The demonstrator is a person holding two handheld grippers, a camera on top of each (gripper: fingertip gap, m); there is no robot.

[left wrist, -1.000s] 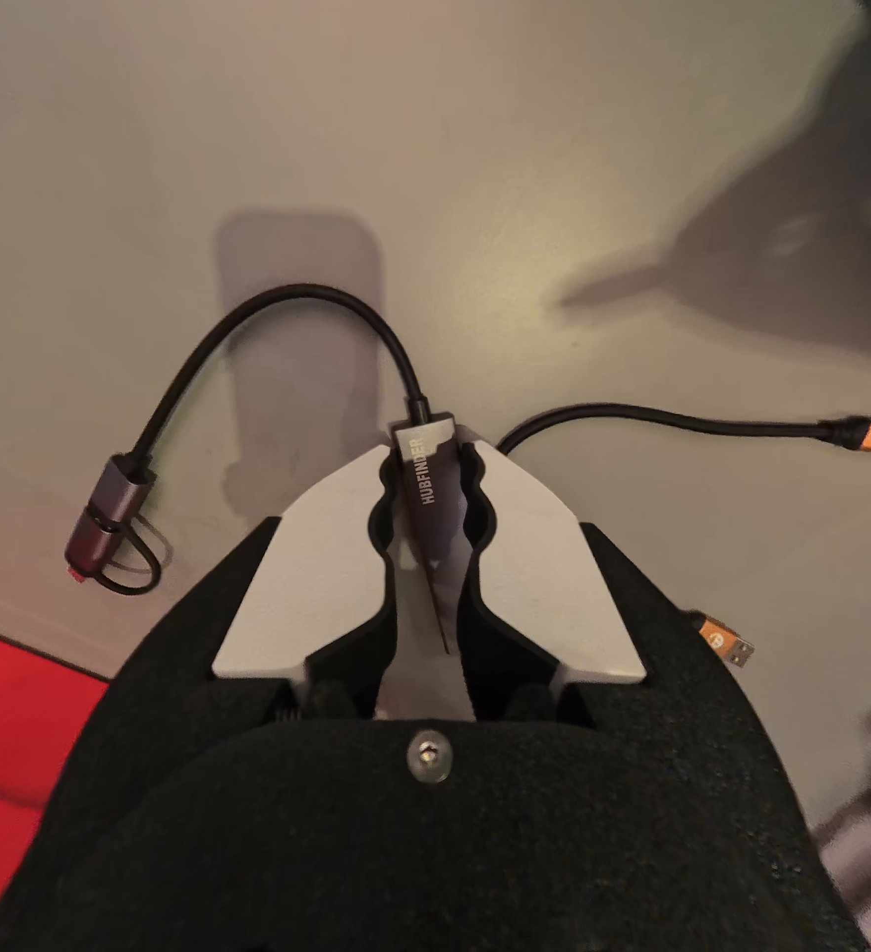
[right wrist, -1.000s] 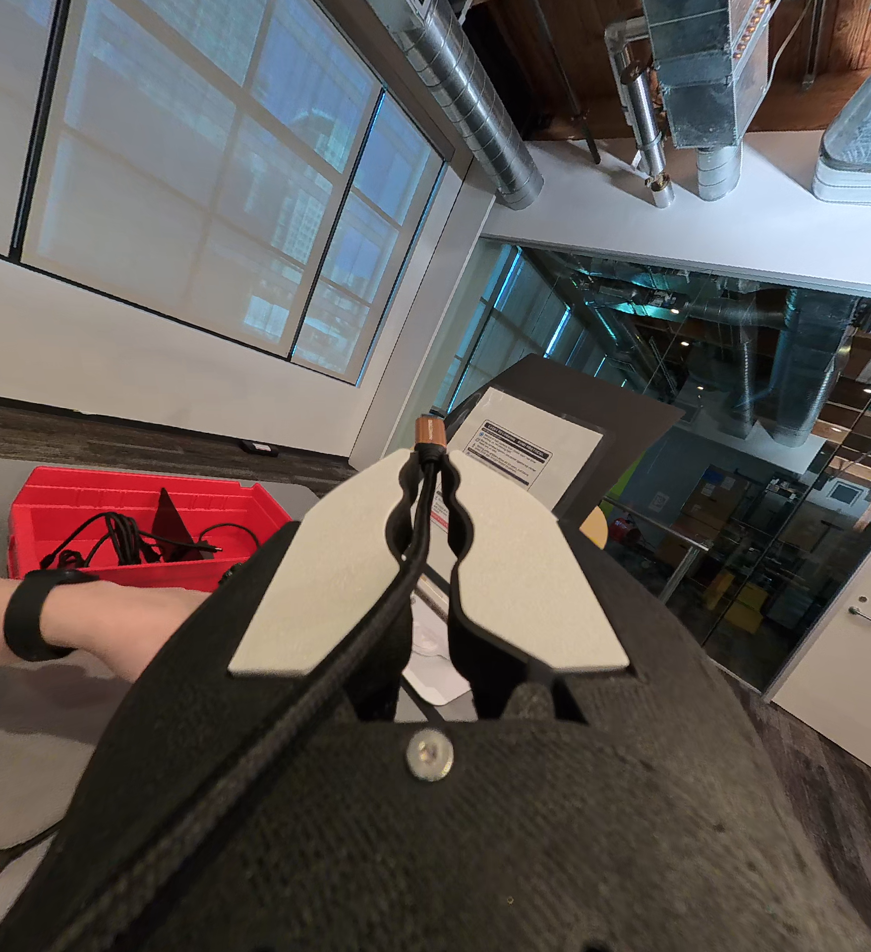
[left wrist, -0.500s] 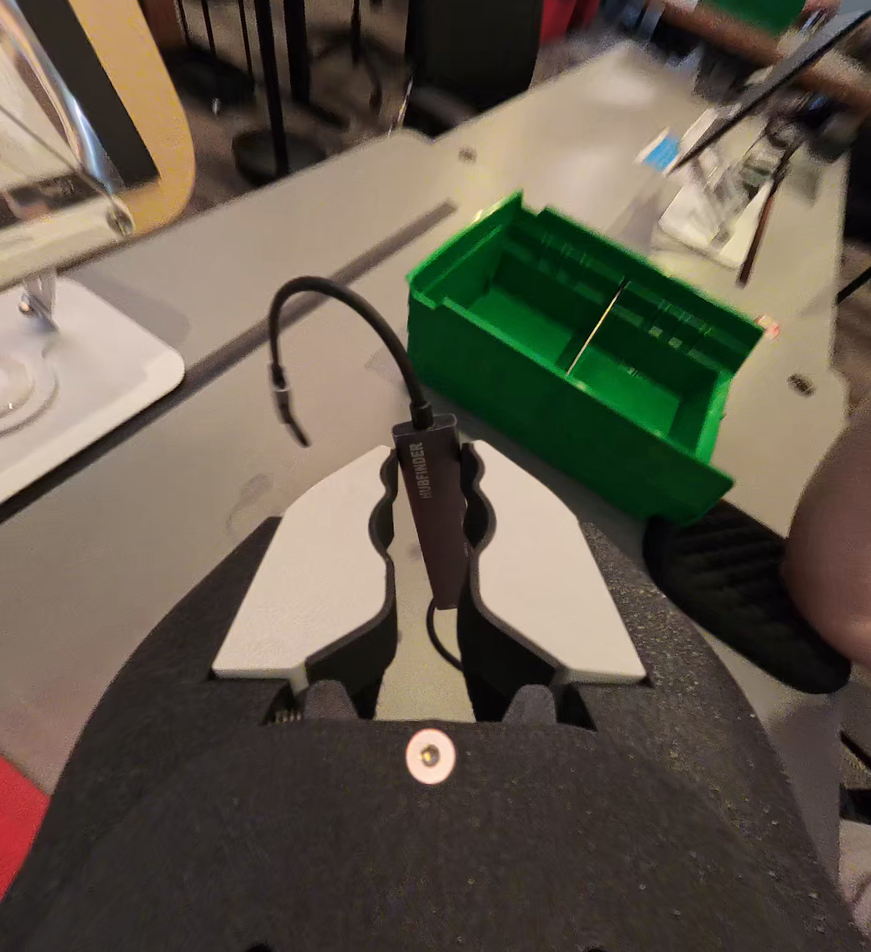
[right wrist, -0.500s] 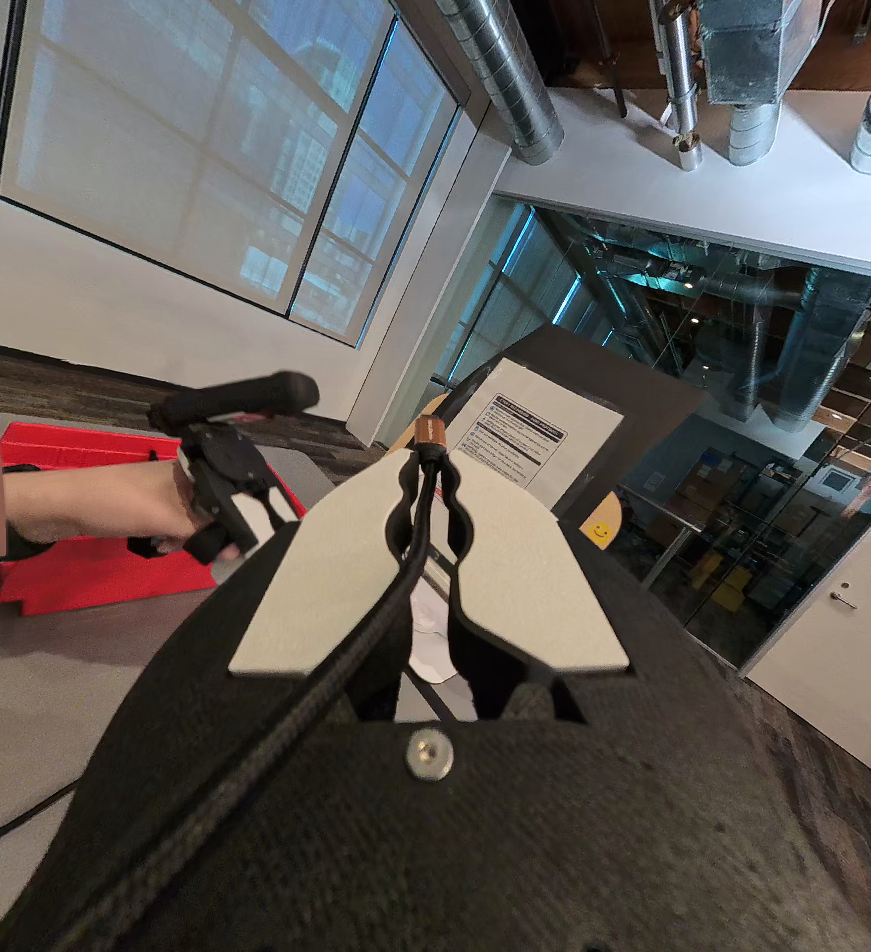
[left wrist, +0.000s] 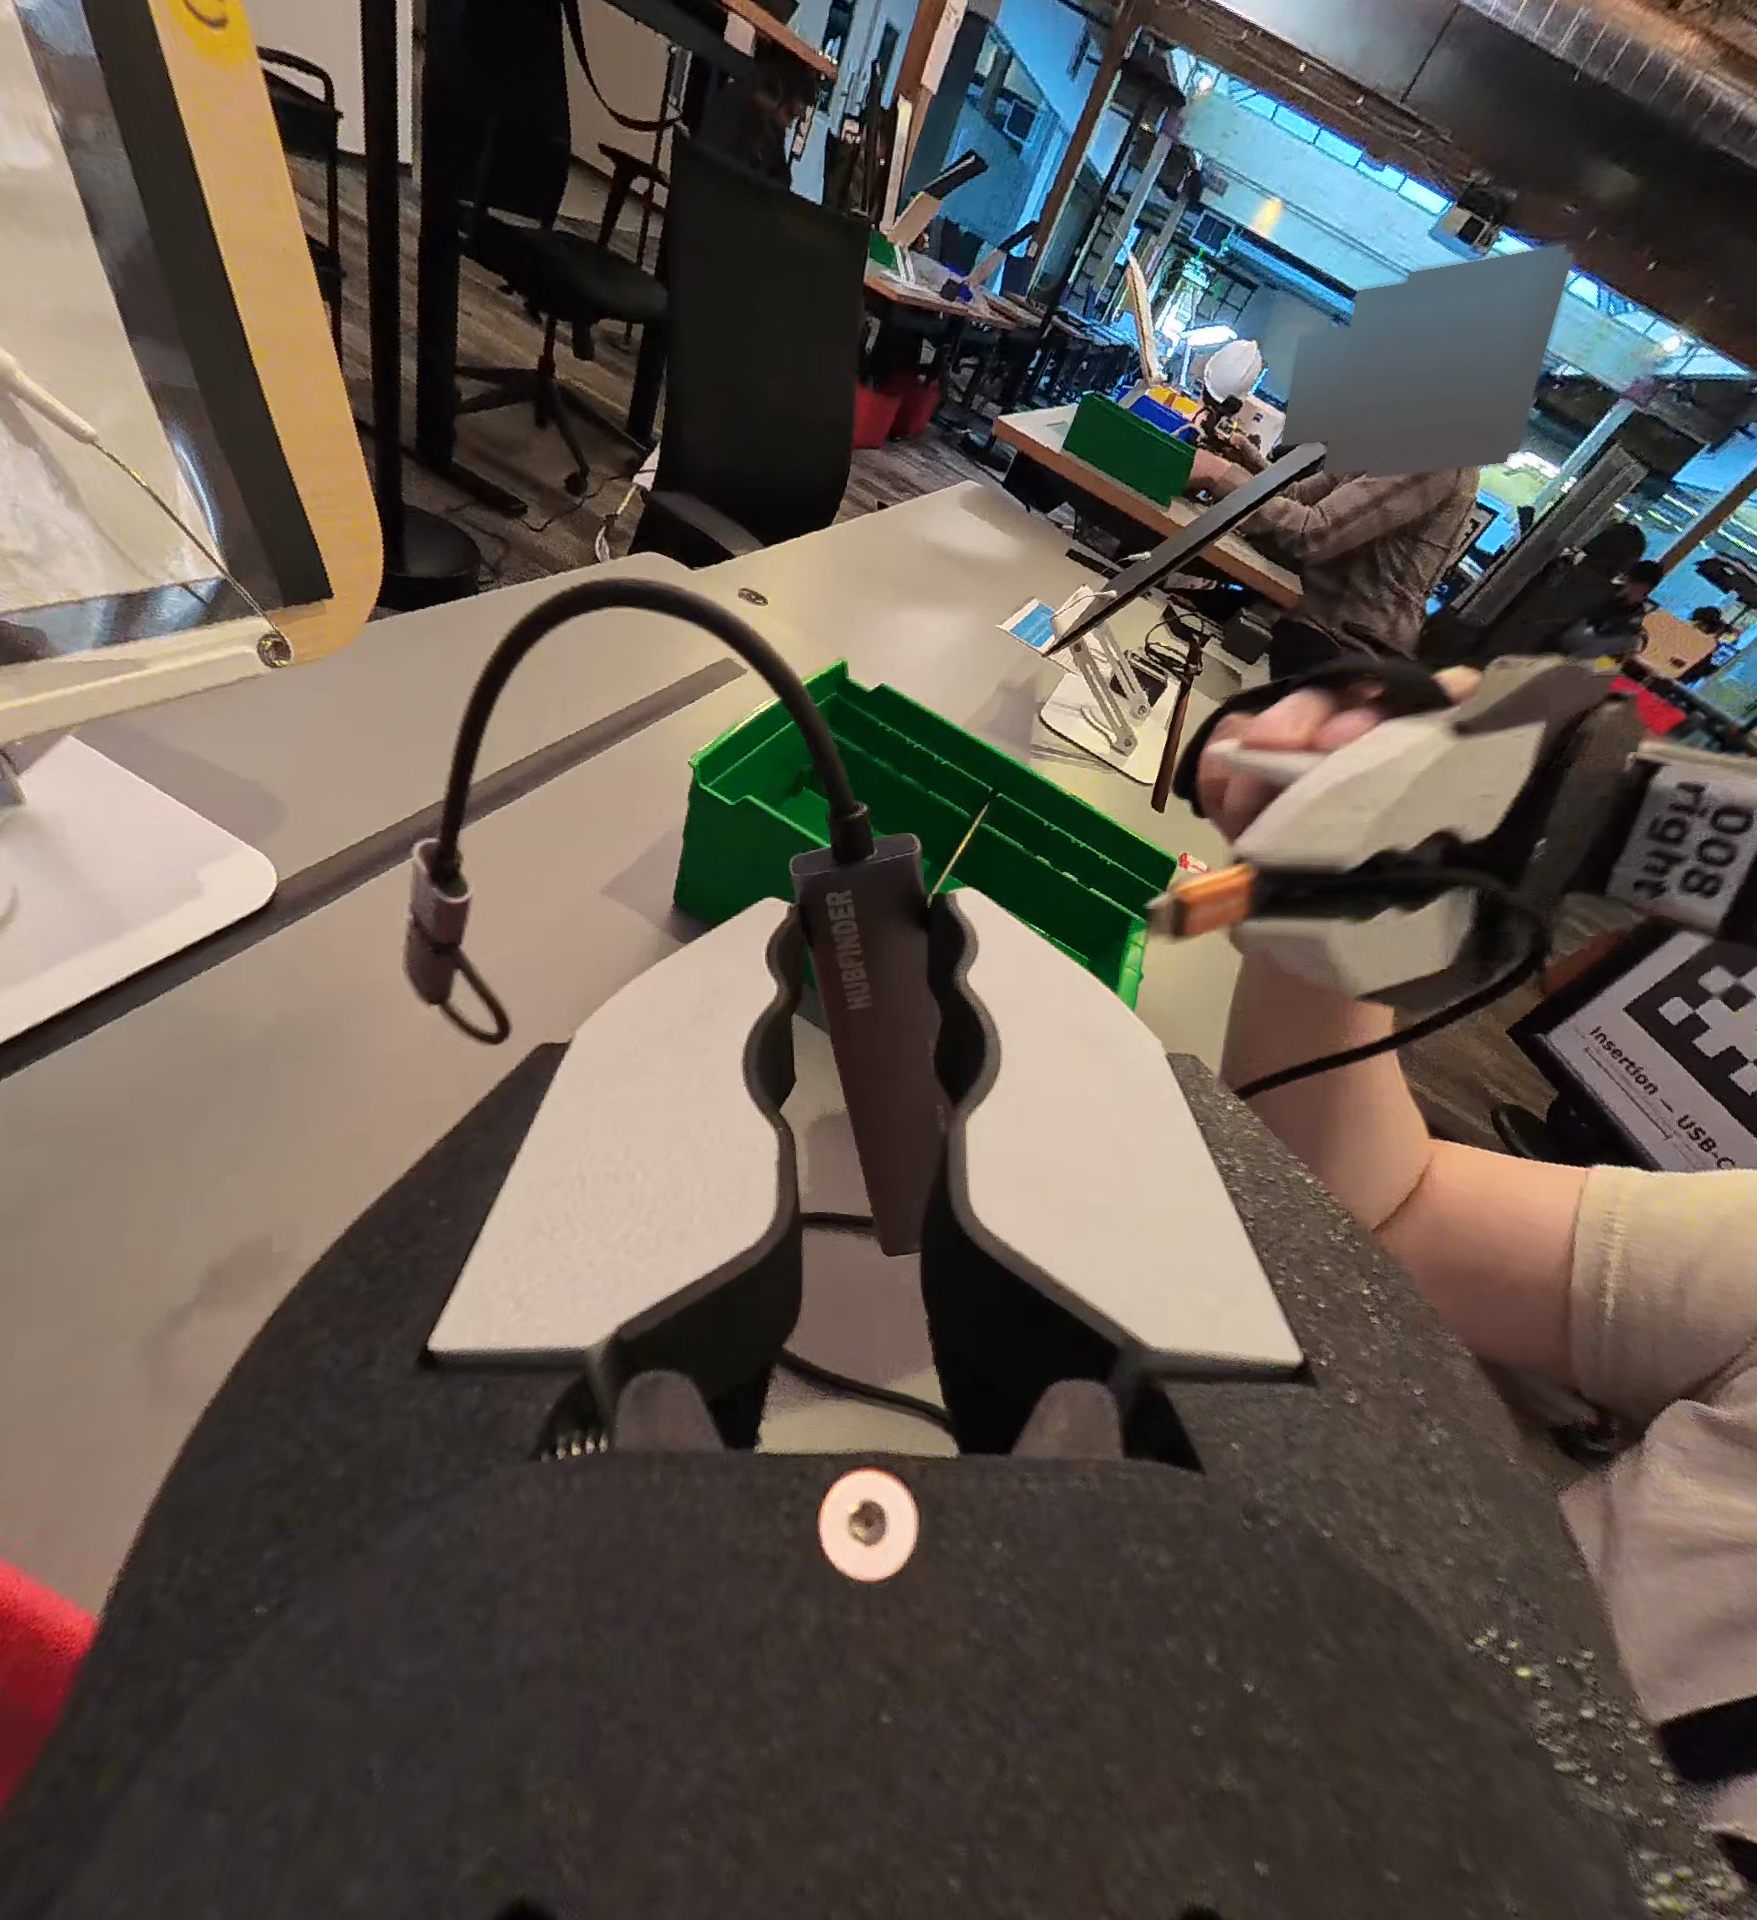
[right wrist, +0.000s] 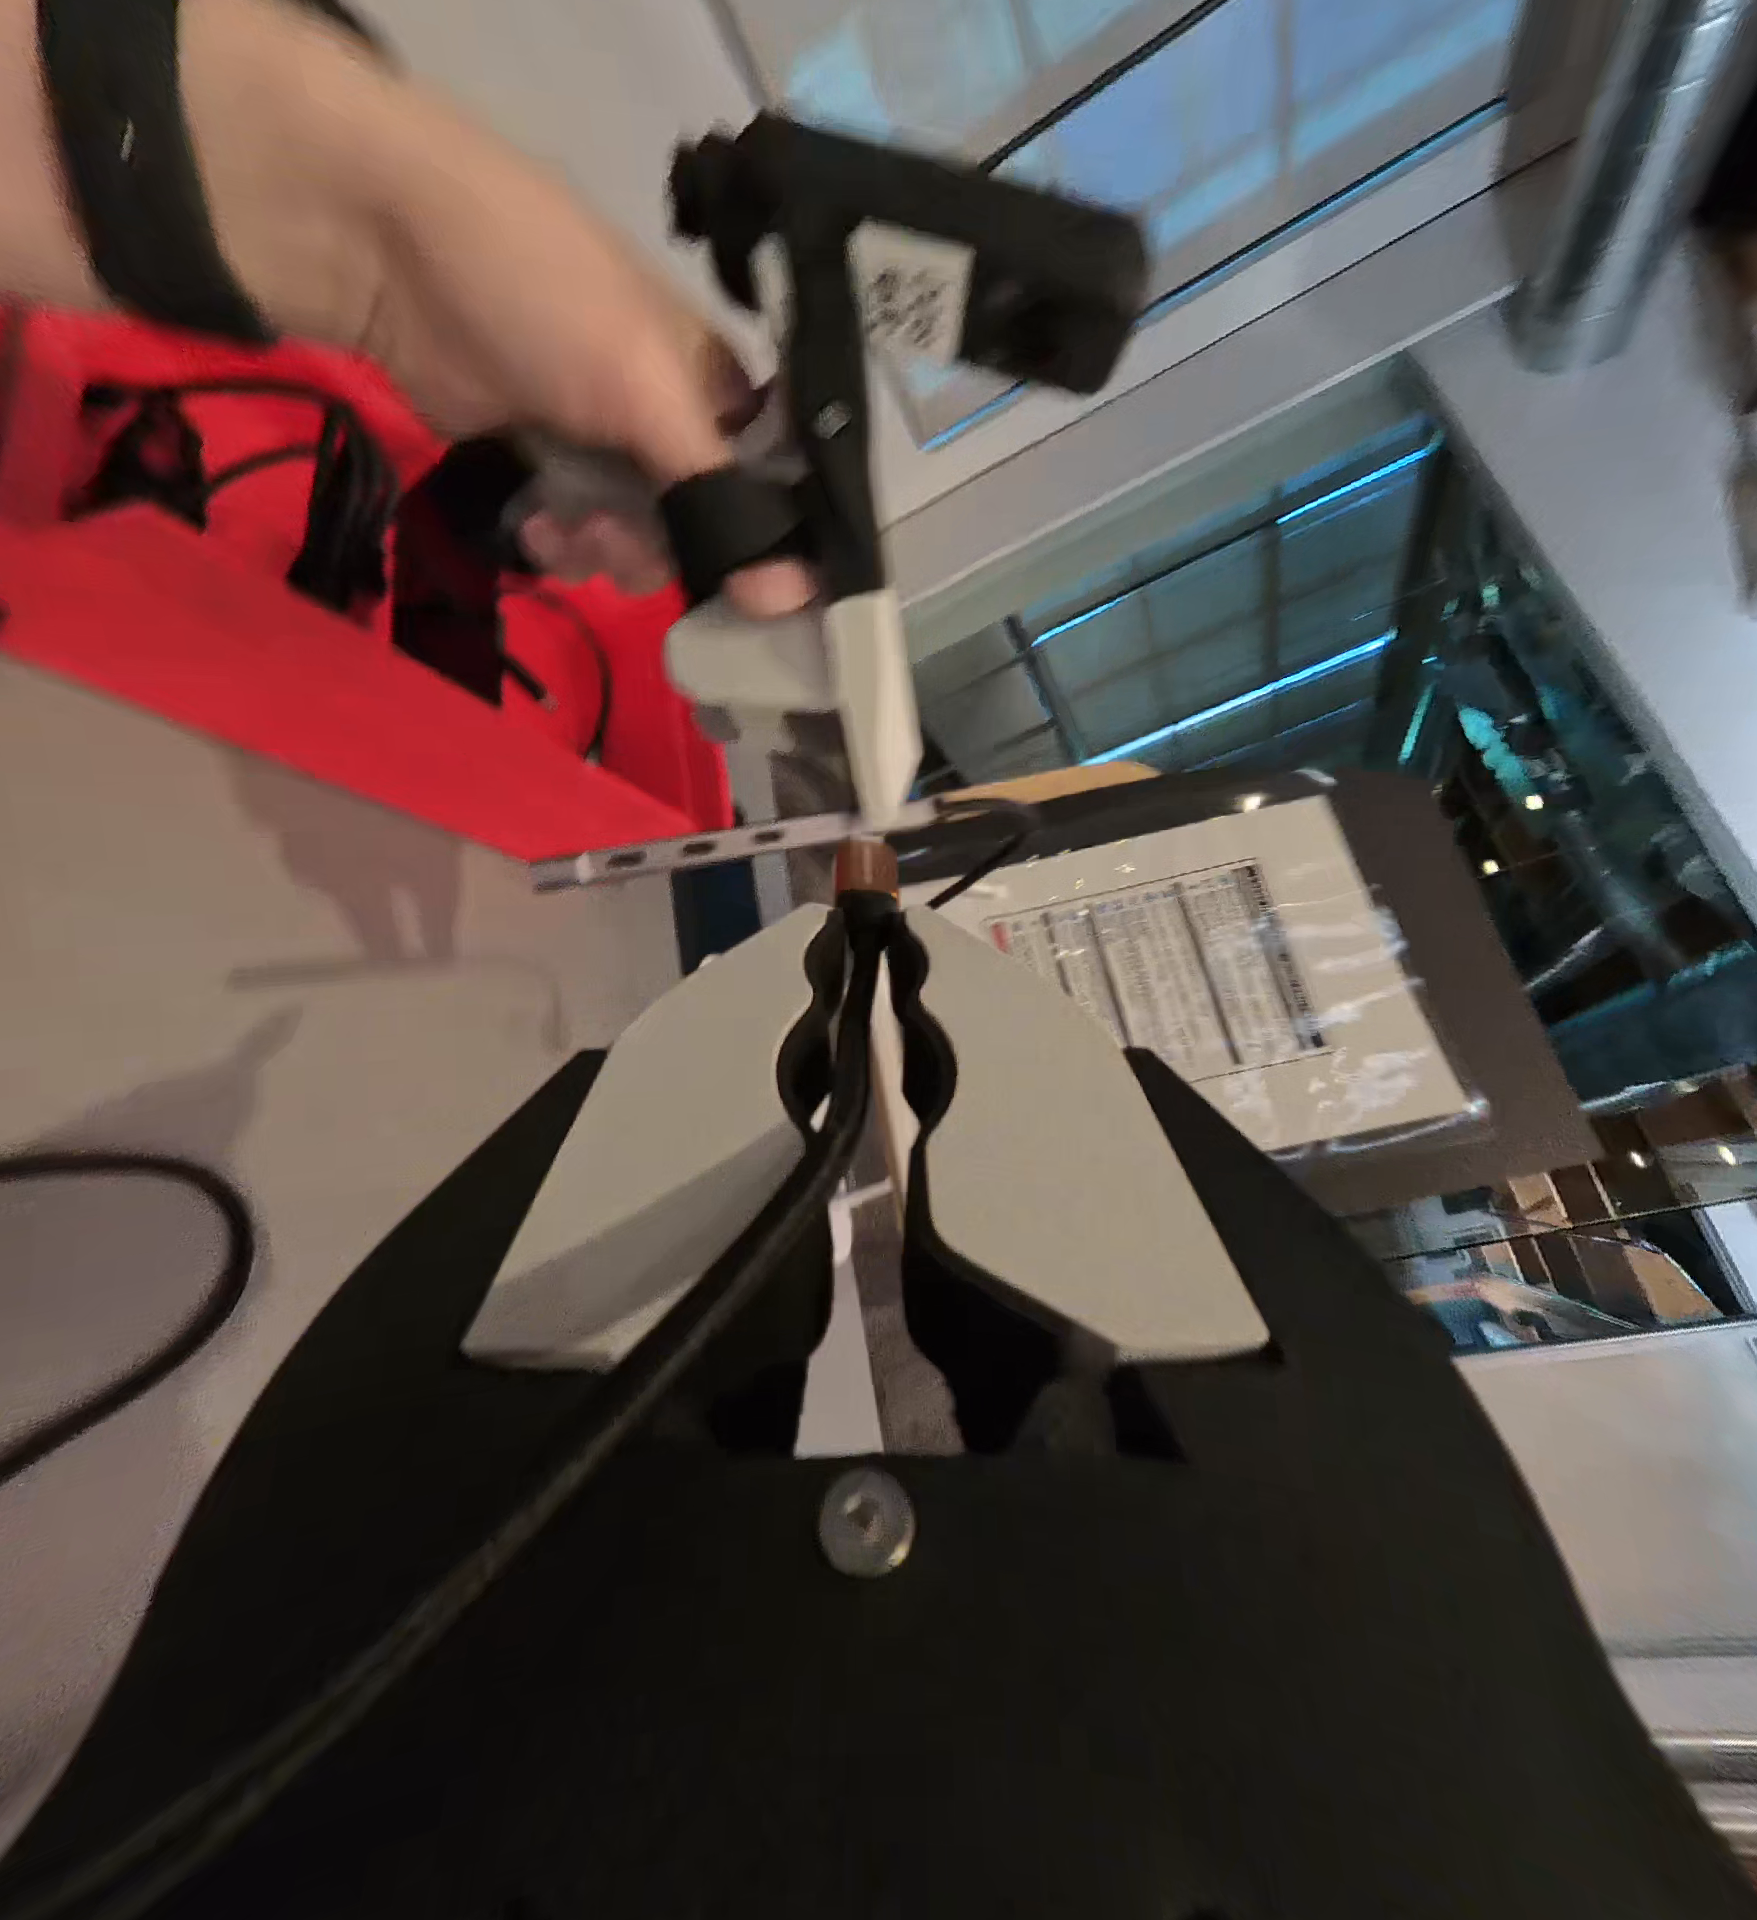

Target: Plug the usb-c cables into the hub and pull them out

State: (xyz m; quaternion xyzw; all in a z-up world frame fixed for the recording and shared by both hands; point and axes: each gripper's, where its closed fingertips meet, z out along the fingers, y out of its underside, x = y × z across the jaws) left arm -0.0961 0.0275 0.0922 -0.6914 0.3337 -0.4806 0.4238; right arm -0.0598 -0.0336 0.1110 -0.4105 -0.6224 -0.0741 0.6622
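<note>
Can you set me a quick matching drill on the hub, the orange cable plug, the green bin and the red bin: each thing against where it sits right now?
Things:
1. USB hub
2. orange USB-C plug
3. green bin
4. red bin

Places:
A. on the grey table beyond the left tongs
B. clamped in the right tongs, pointing at the hub
C. behind the person's left hand, cables inside
D. clamped in the left tongs, pigtail arching up

Pairs: 1-D, 2-B, 3-A, 4-C
</note>
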